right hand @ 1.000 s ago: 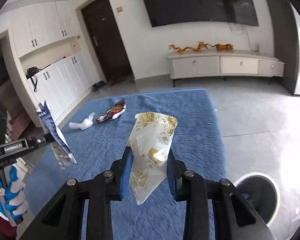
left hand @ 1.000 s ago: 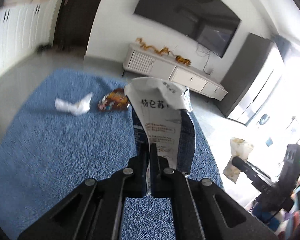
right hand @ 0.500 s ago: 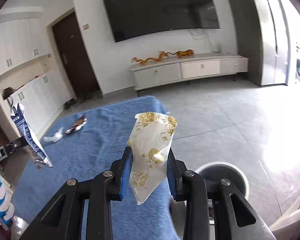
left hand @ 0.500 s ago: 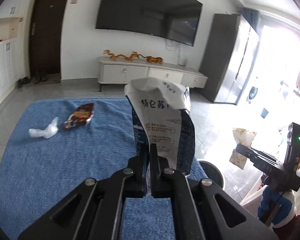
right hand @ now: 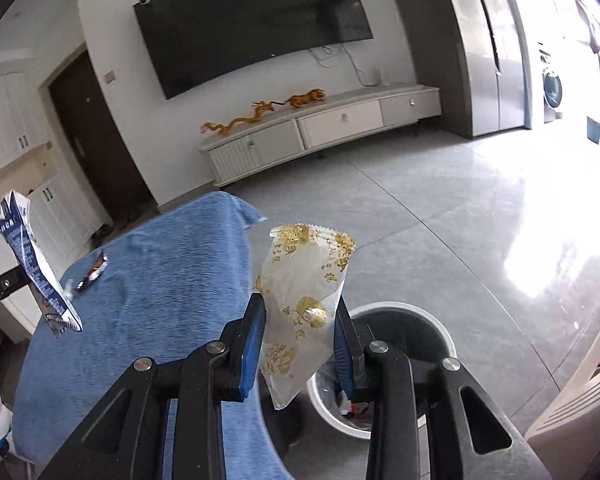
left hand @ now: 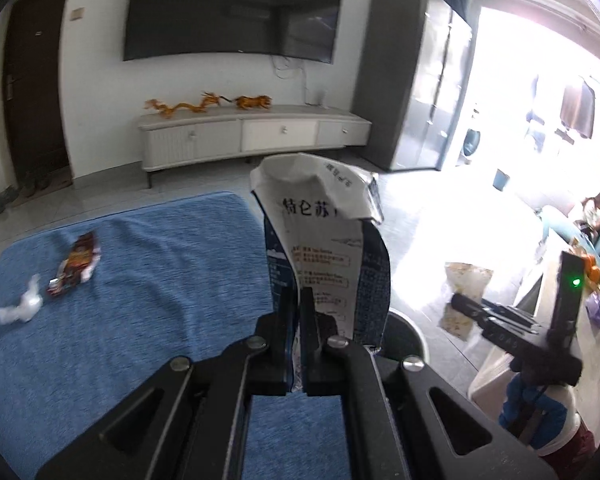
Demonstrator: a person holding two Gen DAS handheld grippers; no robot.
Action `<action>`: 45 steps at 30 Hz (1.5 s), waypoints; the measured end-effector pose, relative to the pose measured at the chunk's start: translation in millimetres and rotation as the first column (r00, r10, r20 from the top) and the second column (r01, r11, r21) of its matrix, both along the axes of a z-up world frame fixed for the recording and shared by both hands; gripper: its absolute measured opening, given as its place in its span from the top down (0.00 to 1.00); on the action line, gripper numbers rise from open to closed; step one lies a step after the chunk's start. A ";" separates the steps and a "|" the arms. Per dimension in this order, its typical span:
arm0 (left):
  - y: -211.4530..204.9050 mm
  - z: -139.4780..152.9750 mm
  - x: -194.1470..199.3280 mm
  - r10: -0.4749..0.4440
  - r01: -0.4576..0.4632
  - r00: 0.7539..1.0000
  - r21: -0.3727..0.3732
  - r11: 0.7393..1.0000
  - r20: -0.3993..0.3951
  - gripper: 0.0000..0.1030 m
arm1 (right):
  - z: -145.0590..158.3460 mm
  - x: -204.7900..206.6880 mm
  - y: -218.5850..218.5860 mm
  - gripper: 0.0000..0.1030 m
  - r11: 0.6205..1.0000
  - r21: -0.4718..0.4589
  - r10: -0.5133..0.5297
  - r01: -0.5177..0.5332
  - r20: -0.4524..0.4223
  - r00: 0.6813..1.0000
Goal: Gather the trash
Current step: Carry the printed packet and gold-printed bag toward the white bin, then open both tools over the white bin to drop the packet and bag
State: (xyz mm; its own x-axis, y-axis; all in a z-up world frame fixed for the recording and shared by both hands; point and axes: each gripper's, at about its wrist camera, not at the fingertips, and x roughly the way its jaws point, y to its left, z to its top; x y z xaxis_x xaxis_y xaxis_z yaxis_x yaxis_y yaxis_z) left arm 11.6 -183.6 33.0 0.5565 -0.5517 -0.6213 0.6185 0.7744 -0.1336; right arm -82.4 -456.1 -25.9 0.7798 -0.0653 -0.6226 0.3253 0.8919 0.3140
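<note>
My left gripper [left hand: 297, 308] is shut on a flattened blue and white carton [left hand: 324, 240], which stands up above the blue cloth [left hand: 140, 280]. The same carton [right hand: 32, 268] hangs at the left edge of the right wrist view. My right gripper [right hand: 300, 320] is shut on a white wrapper with gold print [right hand: 304, 304], held just over the near rim of a grey waste bin [right hand: 404, 320] with some trash inside. The wrapper [left hand: 464, 296] and bin rim [left hand: 408, 320] also show in the left wrist view. A red snack wrapper [left hand: 76, 264] and a crumpled white tissue [left hand: 20, 308] lie on the cloth.
The blue cloth [right hand: 148, 300] covers a table that ends beside the bin. Grey tiled floor [right hand: 460, 220] stretches to a white TV cabinet [right hand: 320, 128] under a wall screen. A grey fridge [left hand: 420, 88] stands at the right. A seated person [left hand: 596, 208] is at the far right.
Both grippers have swung to the right with their loads. The bin has come into view under the right gripper, and the cloth with its wrapper and tissue has slid left.
</note>
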 end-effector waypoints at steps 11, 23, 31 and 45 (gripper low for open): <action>-153.1 -72.1 25.1 -0.222 0.250 0.953 0.126 0.960 -0.205 0.98 | -87.3 10.8 -56.9 0.71 0.990 0.120 -0.062 0.079 -0.146 0.987; -244.7 -165.2 53.2 -0.141 0.259 0.899 0.243 0.935 -0.413 0.96 | -175.4 24.5 -96.1 0.64 0.975 0.181 -0.069 0.132 -0.317 0.946; -245.9 -174.8 56.7 -0.128 0.255 0.882 0.231 0.939 -0.453 0.95 | -185.1 8.6 -99.4 0.39 0.969 0.186 -0.091 0.161 -0.339 0.936; -147.8 -90.5 36.8 -0.138 0.160 0.967 0.089 0.983 -0.214 0.95 | -85.7 -23.9 -75.0 0.07 0.983 0.140 -0.114 0.116 -0.021 0.993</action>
State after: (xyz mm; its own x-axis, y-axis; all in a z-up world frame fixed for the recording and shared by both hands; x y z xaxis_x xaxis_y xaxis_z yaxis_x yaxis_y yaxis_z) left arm 48.4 -331.4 -57.5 0.3269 -0.5446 -0.7723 0.6958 0.6917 -0.1932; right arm -106.3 -531.0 -111.6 0.7642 -0.0654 -0.6416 0.4281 0.7955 0.4288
